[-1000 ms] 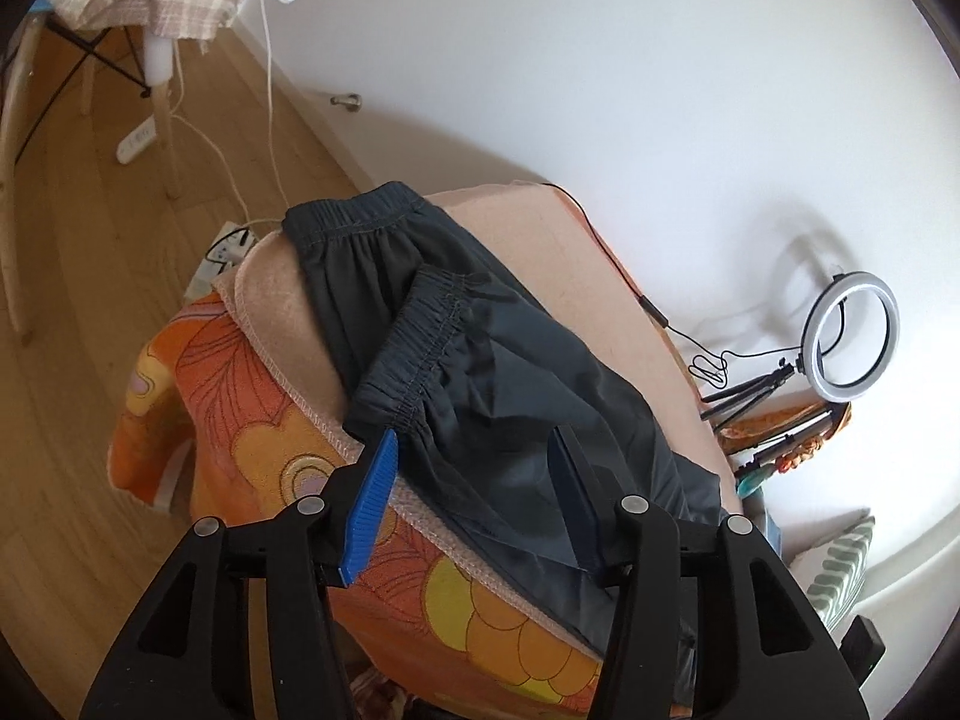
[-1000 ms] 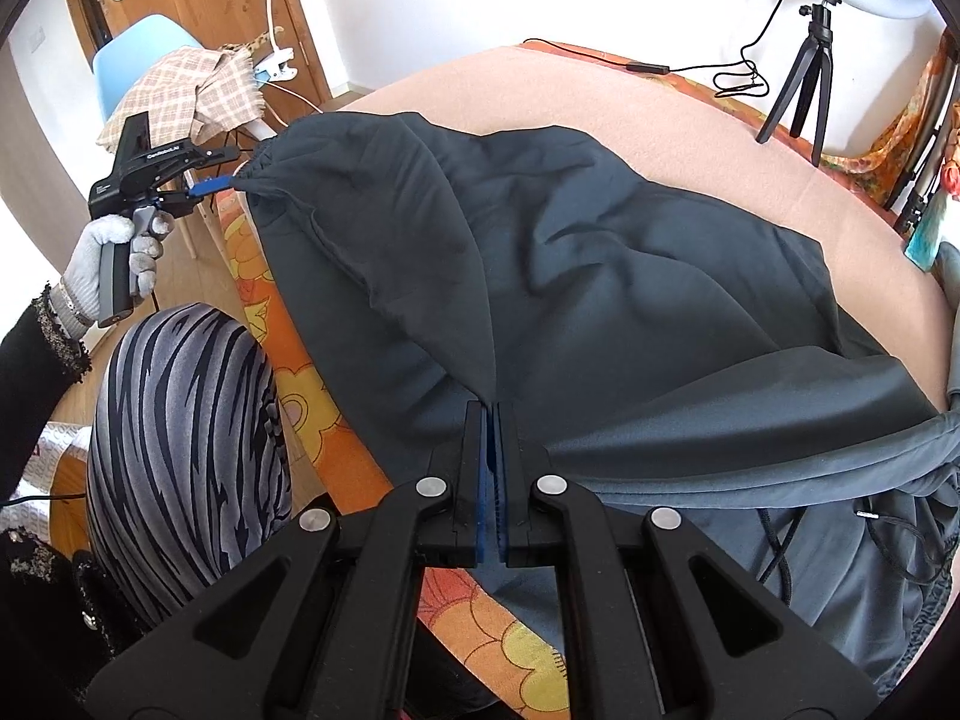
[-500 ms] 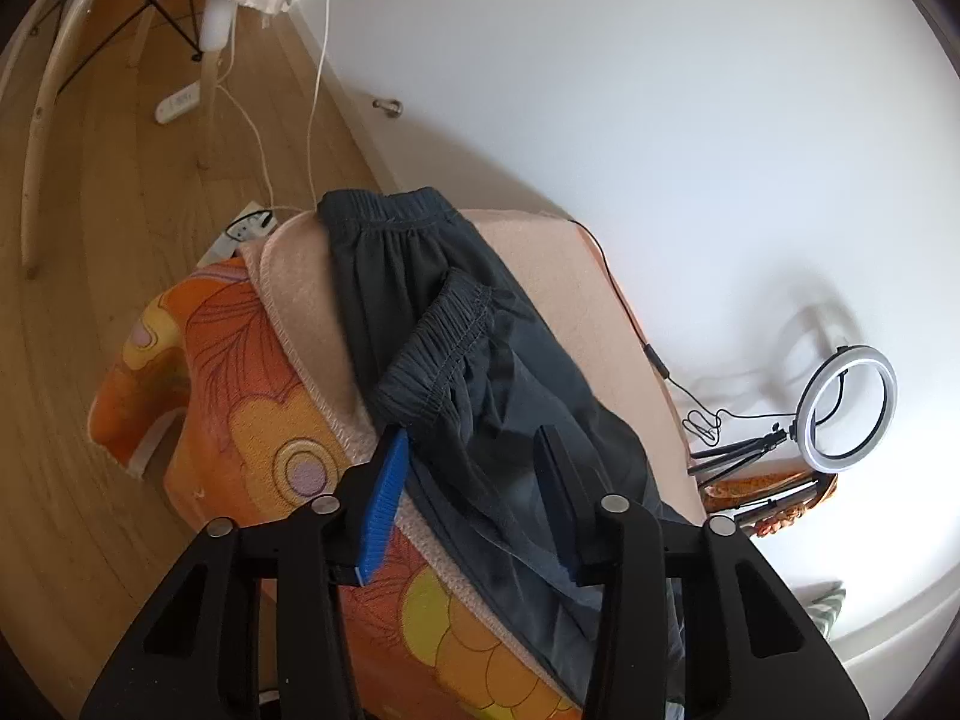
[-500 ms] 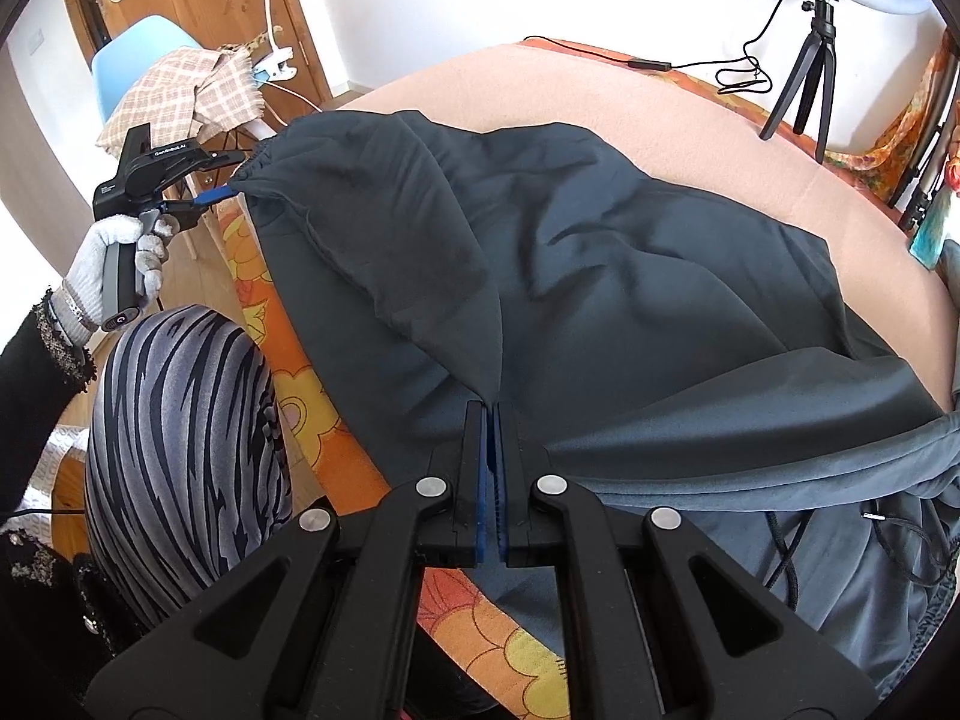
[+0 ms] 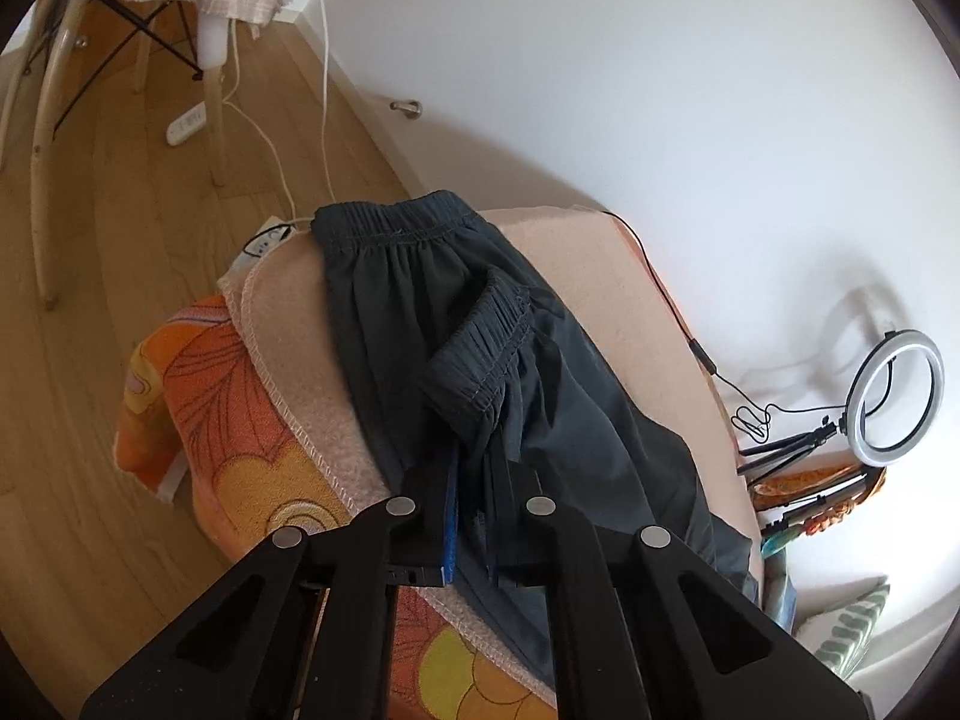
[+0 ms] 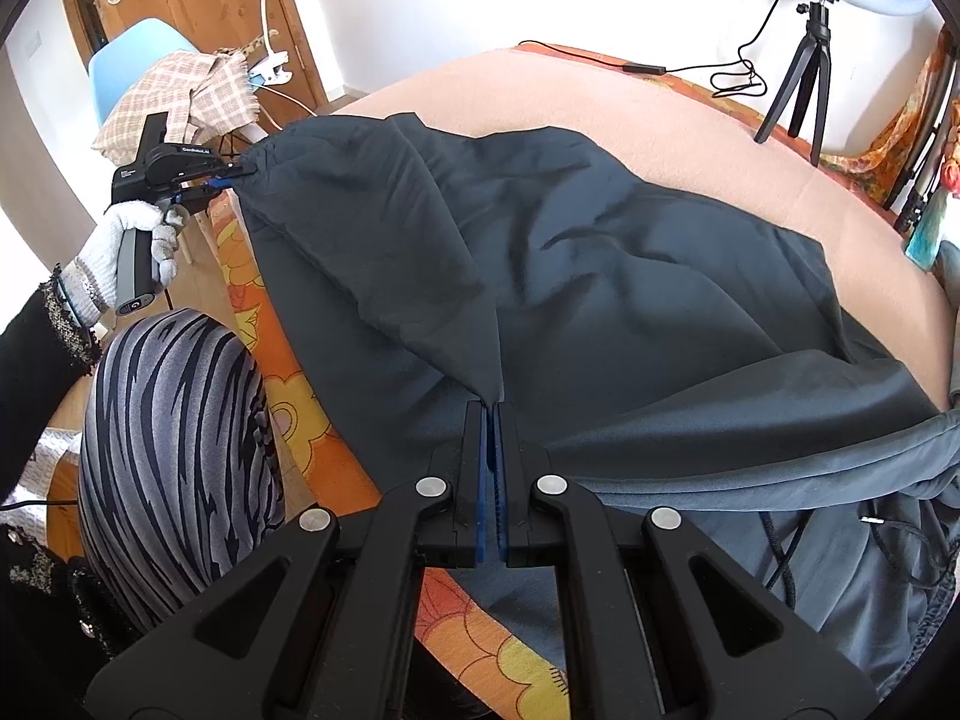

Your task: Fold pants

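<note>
Dark grey pants lie spread over a peach blanket on a bed. In the left wrist view the elastic waistband hangs at the bed's corner, with a second gathered edge folded over it. My left gripper is closing its jaws, and the pads pinch pants fabric just below that gathered edge. From the right wrist view the left gripper grips the waistband corner at the far left, held by a gloved hand. My right gripper is shut on a folded point of the pants at the near edge.
An orange floral cover hangs off the bedside. A striped knee is at the near left. A grey garment with cords lies at the right. A ring light on a tripod stands at the back, a chair with checked cloth beyond the corner.
My left gripper's jaws went from wide apart to closed on the pants fabric near the waistband, and it moved in closer. The right gripper kept still, shut on the pants.
</note>
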Motion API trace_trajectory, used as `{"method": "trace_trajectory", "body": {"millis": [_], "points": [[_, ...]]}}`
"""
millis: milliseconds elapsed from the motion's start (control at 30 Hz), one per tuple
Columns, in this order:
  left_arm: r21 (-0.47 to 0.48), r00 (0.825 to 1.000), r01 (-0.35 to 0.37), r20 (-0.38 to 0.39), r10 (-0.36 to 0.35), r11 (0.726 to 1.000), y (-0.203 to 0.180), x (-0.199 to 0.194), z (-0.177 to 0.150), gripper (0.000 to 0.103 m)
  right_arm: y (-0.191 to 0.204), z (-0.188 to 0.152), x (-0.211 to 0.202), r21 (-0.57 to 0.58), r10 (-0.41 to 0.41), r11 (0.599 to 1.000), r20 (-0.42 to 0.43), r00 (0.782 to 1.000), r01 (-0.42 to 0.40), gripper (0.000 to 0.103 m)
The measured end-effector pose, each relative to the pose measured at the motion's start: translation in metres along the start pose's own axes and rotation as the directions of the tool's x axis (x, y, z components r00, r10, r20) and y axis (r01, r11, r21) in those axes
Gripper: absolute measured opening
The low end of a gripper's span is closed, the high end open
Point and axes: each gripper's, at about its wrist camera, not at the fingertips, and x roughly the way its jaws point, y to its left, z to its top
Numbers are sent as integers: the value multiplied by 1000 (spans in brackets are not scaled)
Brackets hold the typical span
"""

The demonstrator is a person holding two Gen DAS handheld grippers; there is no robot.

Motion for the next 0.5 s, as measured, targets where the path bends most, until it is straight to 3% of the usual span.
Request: {"method": "trace_trajectory", "body": {"millis": [167, 500], "points": [[128, 999, -30, 27, 26, 991, -19, -6, 10, 4, 1, 3, -4, 4, -11, 1000, 16, 1000, 11, 3], [205, 999, -25, 41, 17, 978, -34, 4, 54, 4, 15, 20, -4, -5, -1, 1000, 52, 999, 1, 3]]}}
